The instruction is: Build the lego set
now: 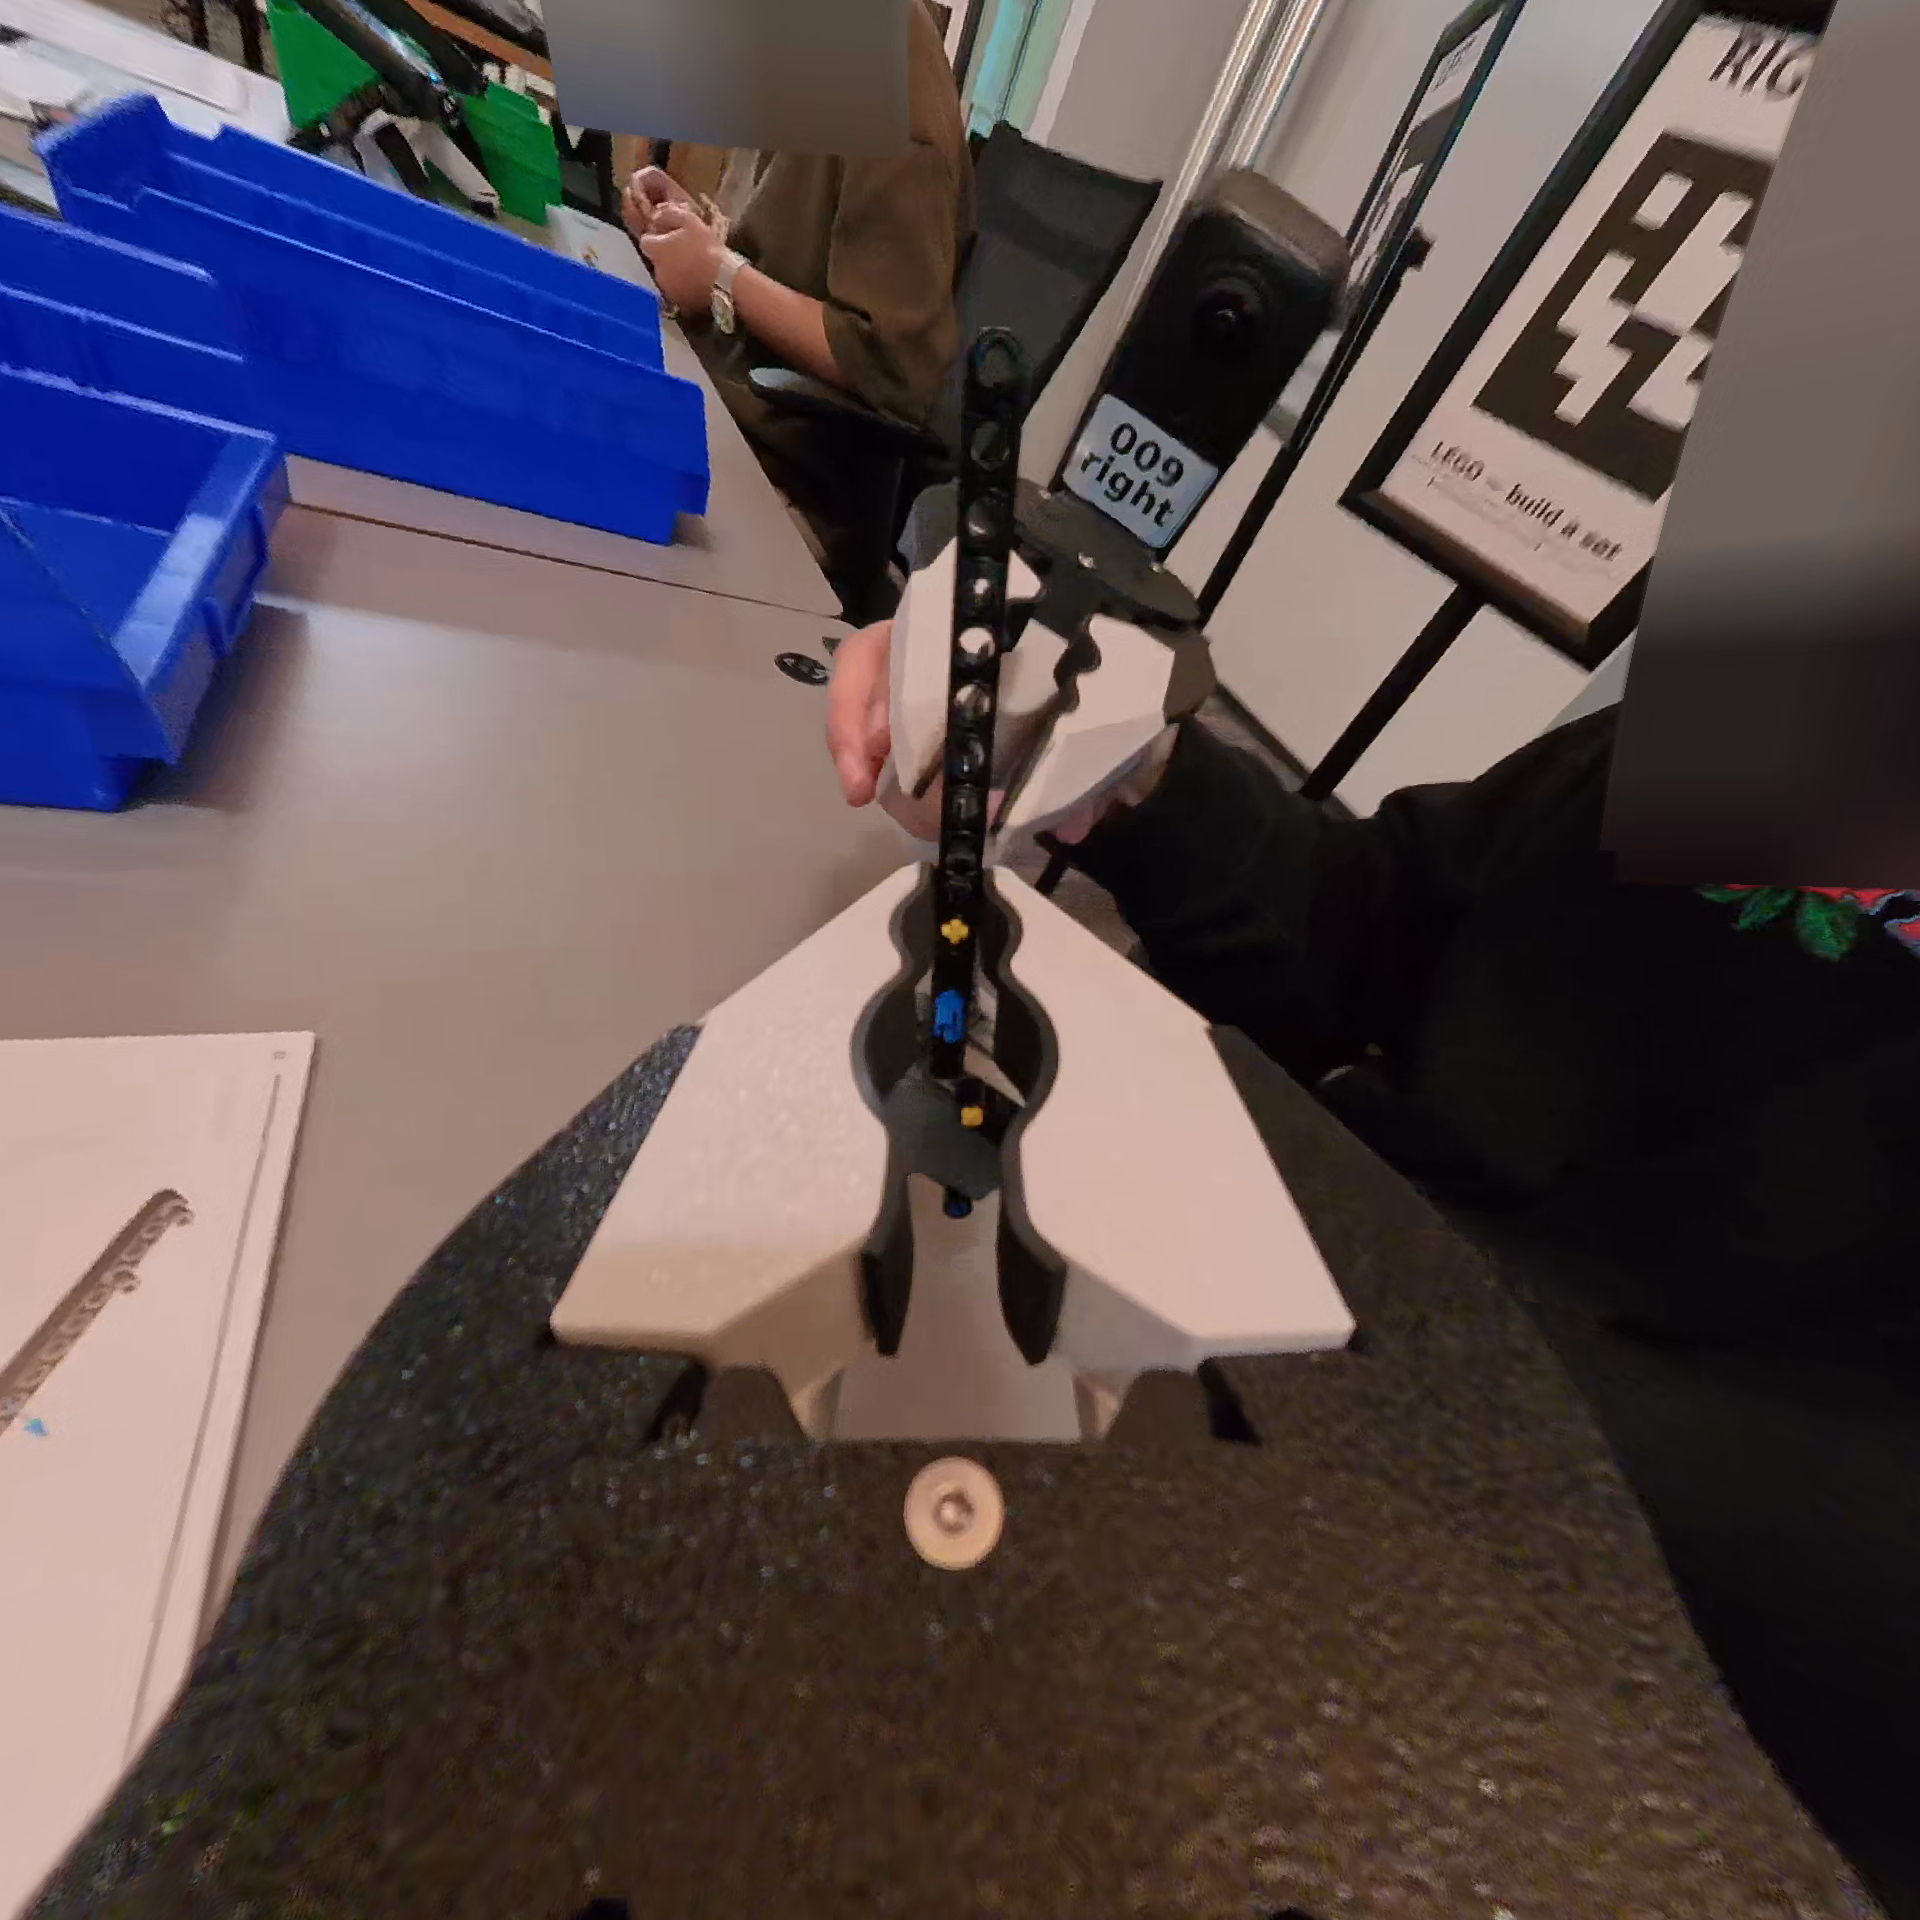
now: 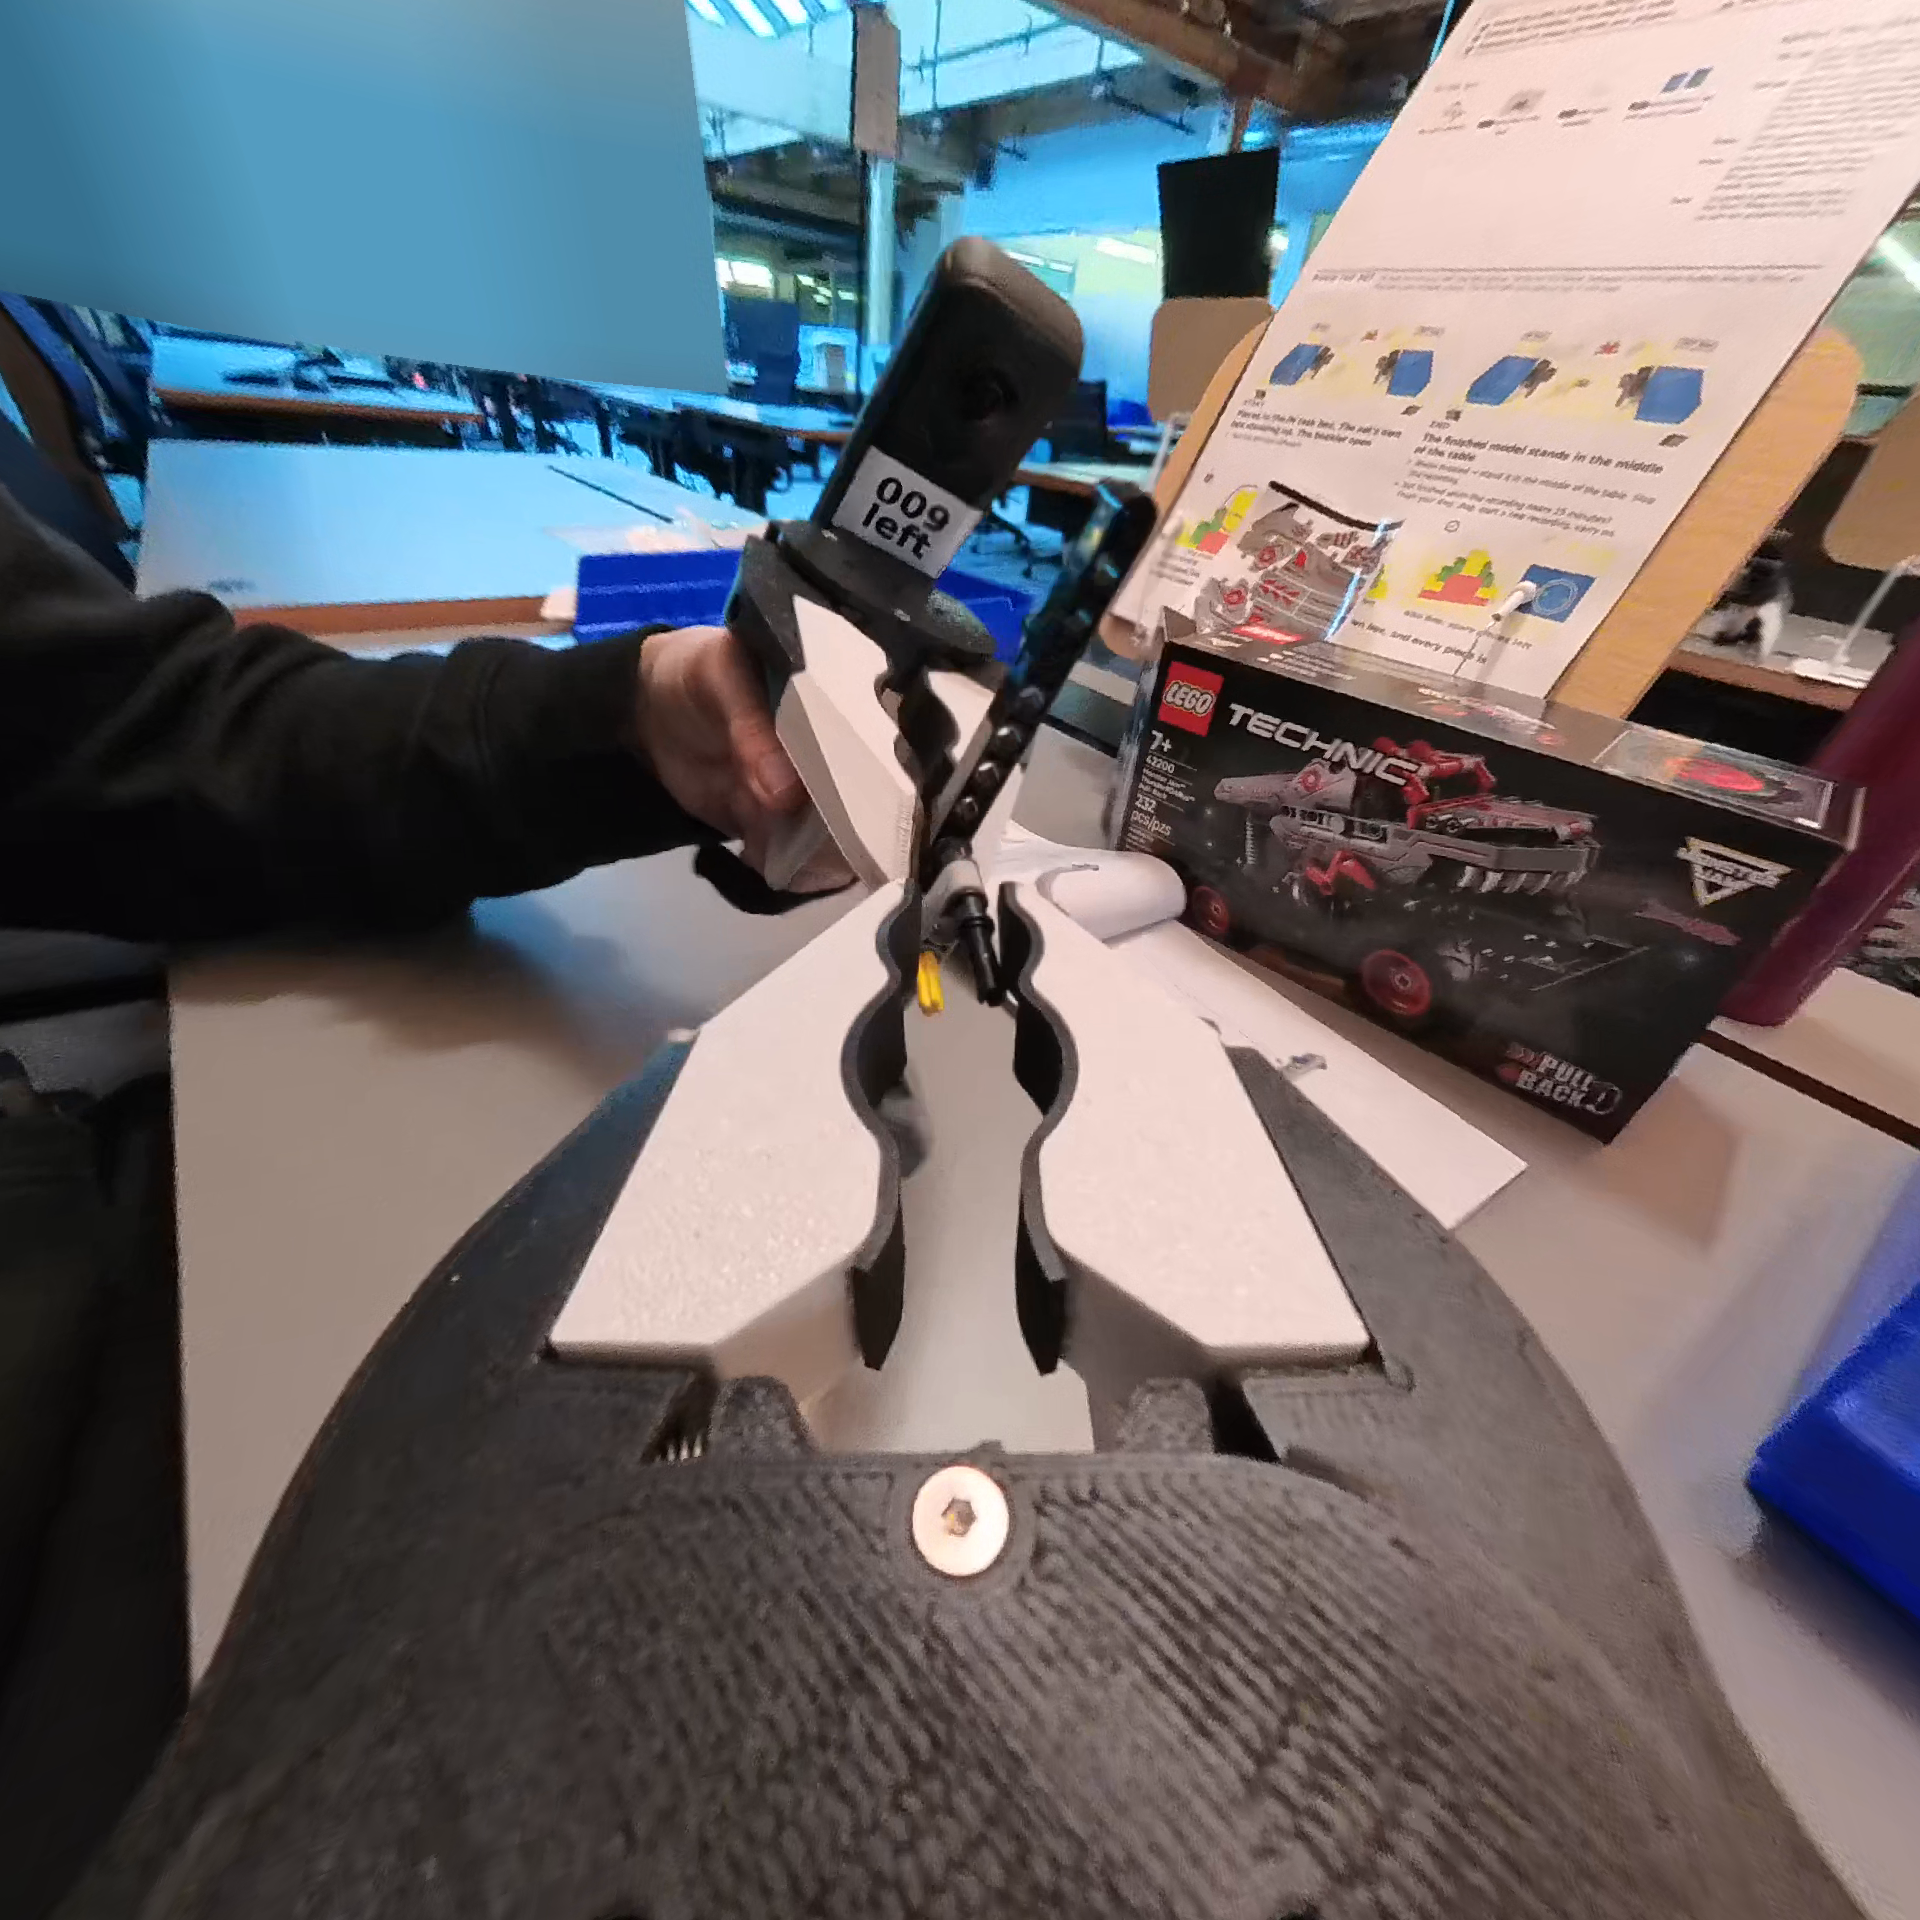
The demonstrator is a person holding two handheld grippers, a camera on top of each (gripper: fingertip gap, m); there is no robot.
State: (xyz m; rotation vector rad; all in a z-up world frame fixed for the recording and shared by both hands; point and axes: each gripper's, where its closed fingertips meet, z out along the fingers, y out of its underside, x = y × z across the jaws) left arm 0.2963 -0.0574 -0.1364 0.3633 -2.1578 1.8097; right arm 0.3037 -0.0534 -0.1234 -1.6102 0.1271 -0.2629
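Observation:
My left gripper (image 1: 961, 878) is shut on a long black holed beam (image 1: 977, 623) that sticks up and forward out of its tips. Yellow pins (image 1: 954, 930) and a blue pin (image 1: 948, 1013) sit in the part of the beam between the fingers. The right gripper (image 1: 997, 821) faces it tip to tip just behind the beam. In the right wrist view my right gripper (image 2: 956, 899) stands with its jaws a narrow gap apart around a small black pin (image 2: 977, 940), beside a yellow pin (image 2: 928, 982). This is at the lower end of the beam (image 2: 1049, 644), which the left gripper (image 2: 894, 852) holds.
Blue bins (image 1: 312, 364) line the table's left side, and another blue bin (image 2: 1849, 1455) sits at the right. A booklet page (image 1: 125, 1299) lies near left. The set's box (image 2: 1455, 831), a propped instruction board (image 2: 1558, 364) and a purple bottle (image 2: 1860, 831) stand behind. A seated person (image 1: 831, 260) is across the table. The tips of both grippers are at nearly the same place.

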